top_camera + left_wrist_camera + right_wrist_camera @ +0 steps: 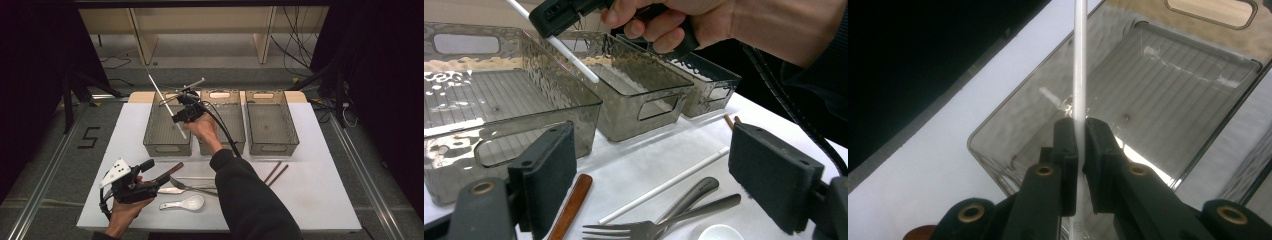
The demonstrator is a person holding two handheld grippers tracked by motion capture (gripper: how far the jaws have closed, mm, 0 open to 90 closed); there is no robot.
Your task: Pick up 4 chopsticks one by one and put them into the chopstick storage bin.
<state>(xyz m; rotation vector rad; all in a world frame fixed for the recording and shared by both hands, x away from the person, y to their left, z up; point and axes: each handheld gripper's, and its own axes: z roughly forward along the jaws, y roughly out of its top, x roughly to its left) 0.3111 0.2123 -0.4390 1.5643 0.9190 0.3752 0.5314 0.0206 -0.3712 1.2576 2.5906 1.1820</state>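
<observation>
The right gripper [179, 114] has its jaws pinched on a white stick [1079, 75], held above the left bin [167, 142] near the table's far edge. All three bins look empty. The left gripper [150, 170] waits with jaws wide and nothing in them by the near edge, where another white stick [664, 186], a fork [649, 227] and a spoon [186, 203] lie, so I think most sorting is left.

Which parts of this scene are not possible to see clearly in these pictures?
- High view: the sleeve covers part of the fork on the table.
- Left gripper view: the bottom edge cuts off the white spoon.
- Right gripper view: the top edge cuts off the white stick; the right gripper hides its lower part.
- Left gripper view: the brown sticks are mostly hidden behind a jaw.
</observation>
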